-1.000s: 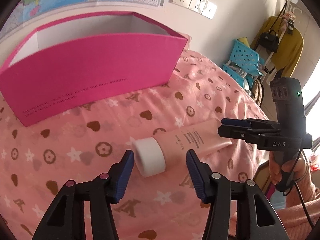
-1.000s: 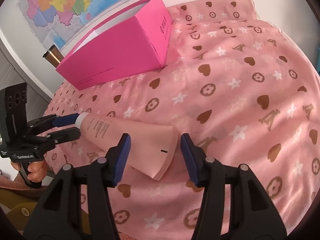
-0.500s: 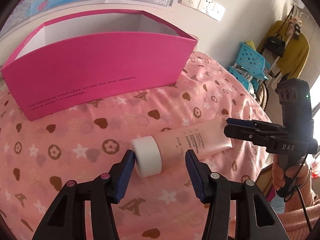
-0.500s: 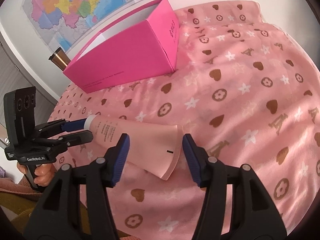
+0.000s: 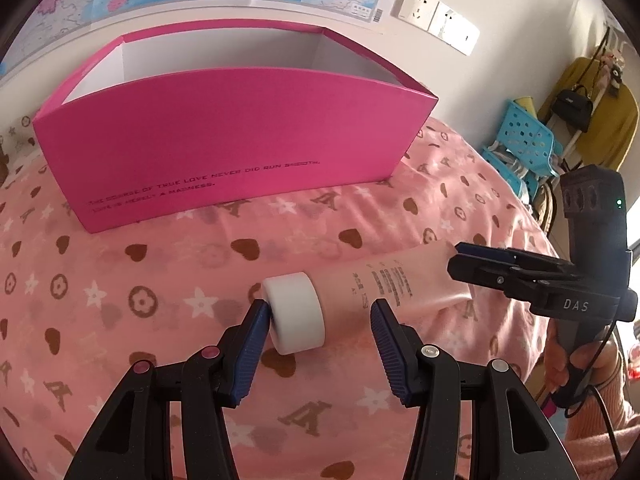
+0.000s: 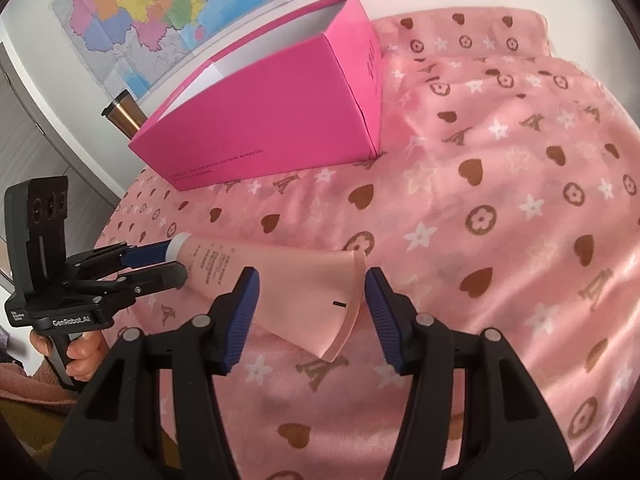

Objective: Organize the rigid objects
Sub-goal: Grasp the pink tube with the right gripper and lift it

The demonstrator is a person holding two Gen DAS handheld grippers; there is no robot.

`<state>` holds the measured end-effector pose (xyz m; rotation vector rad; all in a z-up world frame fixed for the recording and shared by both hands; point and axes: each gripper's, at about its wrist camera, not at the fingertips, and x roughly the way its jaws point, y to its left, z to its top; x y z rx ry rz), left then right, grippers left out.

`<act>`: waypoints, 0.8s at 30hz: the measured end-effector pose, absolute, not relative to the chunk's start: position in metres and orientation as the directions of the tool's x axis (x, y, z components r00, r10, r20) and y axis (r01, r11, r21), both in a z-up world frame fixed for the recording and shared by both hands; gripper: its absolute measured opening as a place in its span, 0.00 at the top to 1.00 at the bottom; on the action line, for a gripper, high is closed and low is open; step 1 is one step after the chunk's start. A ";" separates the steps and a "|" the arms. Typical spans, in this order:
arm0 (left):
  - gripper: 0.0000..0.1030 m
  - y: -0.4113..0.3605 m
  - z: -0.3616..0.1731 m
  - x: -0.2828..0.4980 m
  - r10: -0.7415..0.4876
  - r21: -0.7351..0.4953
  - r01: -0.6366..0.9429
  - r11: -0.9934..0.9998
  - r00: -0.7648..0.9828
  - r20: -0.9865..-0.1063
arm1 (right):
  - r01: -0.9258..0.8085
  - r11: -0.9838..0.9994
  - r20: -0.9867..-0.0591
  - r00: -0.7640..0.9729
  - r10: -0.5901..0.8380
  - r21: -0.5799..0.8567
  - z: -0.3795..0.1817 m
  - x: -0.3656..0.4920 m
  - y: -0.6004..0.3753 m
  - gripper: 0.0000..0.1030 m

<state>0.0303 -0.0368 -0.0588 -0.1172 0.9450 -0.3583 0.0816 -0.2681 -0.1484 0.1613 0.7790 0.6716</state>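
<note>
Standing open, pink box (image 5: pixel 224 152) shows white interior

We see both views bright and evenly lit by soft daylight, brightest at the right edge of the left wrist view. Shadows stay faint. The satin bedspread (image 6: pixel 500 168) shows a mild sheen. Fisheye bending curves the edges, with dark vignetted corners. Focus stays sharp.
</note>
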 end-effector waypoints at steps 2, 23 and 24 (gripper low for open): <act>0.49 -0.037 -0.058 0.029 -0.350 -0.251 0.252 0.935 0.533 -0.771 | -0.498 0.780 -0.597 0.512 0.617 0.379 -0.150 0.081 -0.269 0.44; 0.53 -0.036 -0.044 0.026 -0.317 -0.210 0.246 0.946 0.572 -0.757 | -0.515 0.783 -0.590 0.529 0.610 0.348 -0.141 0.069 -0.267 0.44; 0.53 -0.036 -0.043 0.025 -0.317 -0.210 0.246 0.946 0.574 -0.755 | -0.517 0.784 -0.587 0.534 0.609 0.344 -0.138 0.069 -0.267 0.44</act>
